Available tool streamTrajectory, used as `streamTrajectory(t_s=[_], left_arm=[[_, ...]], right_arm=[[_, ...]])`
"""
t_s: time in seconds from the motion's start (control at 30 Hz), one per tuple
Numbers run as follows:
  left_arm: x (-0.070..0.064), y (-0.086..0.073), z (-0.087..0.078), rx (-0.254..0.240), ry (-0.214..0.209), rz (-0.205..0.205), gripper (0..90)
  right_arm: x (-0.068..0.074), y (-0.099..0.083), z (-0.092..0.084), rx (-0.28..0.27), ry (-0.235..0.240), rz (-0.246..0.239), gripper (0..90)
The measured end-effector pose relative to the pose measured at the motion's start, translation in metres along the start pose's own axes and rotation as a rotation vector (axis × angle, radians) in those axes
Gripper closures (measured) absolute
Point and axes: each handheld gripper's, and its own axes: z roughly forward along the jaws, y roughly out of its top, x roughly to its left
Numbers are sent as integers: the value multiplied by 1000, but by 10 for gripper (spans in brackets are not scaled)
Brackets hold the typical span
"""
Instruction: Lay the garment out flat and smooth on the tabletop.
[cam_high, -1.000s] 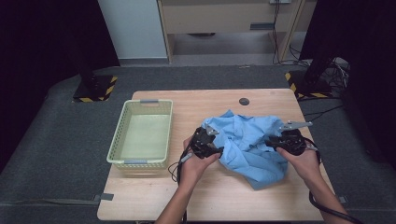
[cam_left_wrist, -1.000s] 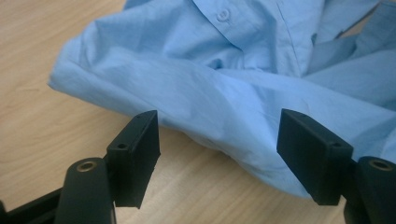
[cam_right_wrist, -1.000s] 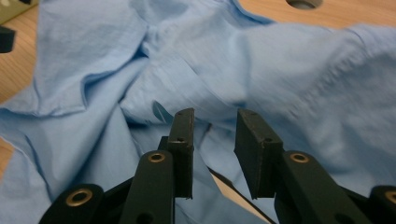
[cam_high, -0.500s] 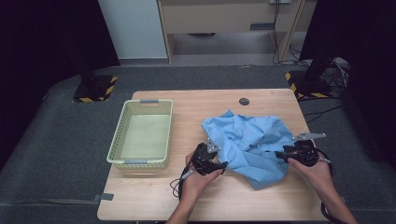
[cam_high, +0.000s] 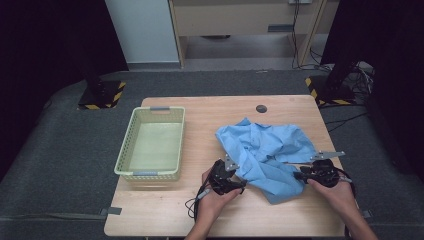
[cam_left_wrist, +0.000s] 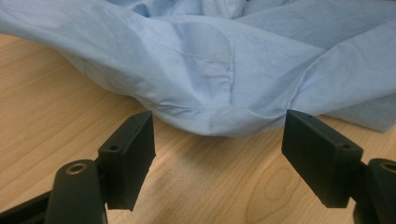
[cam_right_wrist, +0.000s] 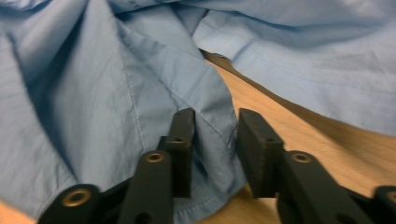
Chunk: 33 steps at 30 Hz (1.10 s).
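Note:
A crumpled light blue shirt (cam_high: 270, 150) lies on the right half of the wooden table (cam_high: 200, 210). My left gripper (cam_high: 239, 181) rests low at the shirt's near left edge. In the left gripper view its jaws (cam_left_wrist: 217, 123) stand wide open, and the shirt's hem (cam_left_wrist: 201, 60) bulges just ahead of them without touching the pads. My right gripper (cam_high: 299, 175) is at the shirt's near right edge. Its jaws (cam_right_wrist: 215, 116) have just been closing and stand narrow, with a loose fold of the shirt (cam_right_wrist: 93, 84) between them. A gap still shows at the pads.
A pale green plastic basket (cam_high: 150, 172) stands on the table's left part, with nothing in it. A small black round cap (cam_high: 261, 108) sits in the tabletop near the far edge. Dark floor surrounds the table, and a cable trails from the left gripper.
Both hands have come back toward the near edge of the table and lower, from the shirt's middle to its near edge. The shirt has spread a little.

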Motion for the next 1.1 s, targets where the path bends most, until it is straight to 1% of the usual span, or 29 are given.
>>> streamTrajectory(t_s=[0.03, 0.1, 0.13, 0.17, 0.3, 0.37, 0.47, 0.57, 0.7, 0.77, 0.8, 0.83, 0.87, 0.93, 0.97, 1.03, 1.1], left_arm=[[-1, -1, 0, -1, -2, -3, 250], [-2, -2, -1, -3, -6, -9, 247], [-4, -2, -1, -3, -7, -10, 243], [-5, -2, -1, -1, -9, -5, 239], [-13, -2, -1, 1, -14, 19, 234], [-17, -2, -1, -3, -15, 31, 230], [-21, -3, -3, -4, -16, 52, 218], [-22, -4, -4, -13, -28, 52, 210], [-24, -1, -6, -39, -40, 45, 206], [-25, 0, -5, -50, -51, 50, 205], [-25, 0, -4, -58, -65, 53, 206], [-25, 1, -2, -69, -88, 52, 206], [-25, 1, 0, -72, -108, 55, 206], [-26, 1, 4, -66, -109, 72, 212], [-26, 1, 6, -65, -109, 76, 220], [-26, 2, 10, -57, -108, 80, 225], [-27, 3, 14, -51, -111, 86, 240]], right_arm=[[5, -1, -2, -1, 19, -15, 727], [10, -2, -2, 8, 35, -34, 763], [12, -2, -3, 11, 38, -36, 772], [15, -3, -2, 13, 40, -50, 792], [18, -2, -1, 16, 38, -55, 812], [18, -3, -1, 13, 40, -55, 836], [18, -4, -2, 11, 54, -50, 853], [19, -4, -3, 9, 64, -51, 854], [20, -5, -1, 10, 73, -48, 834], [21, -6, -1, 9, 76, -53, 819], [21, -6, -1, 9, 76, -55, 806], [21, -6, 0, 7, 78, -55, 782], [21, -6, 0, 9, 80, -56, 734], [23, -4, 0, 17, 59, -73, 625], [23, -3, -1, 15, 58, -75, 598], [22, -1, -5, -15, 66, -79, 591], [19, 3, -10, -44, 65, -78, 629]])
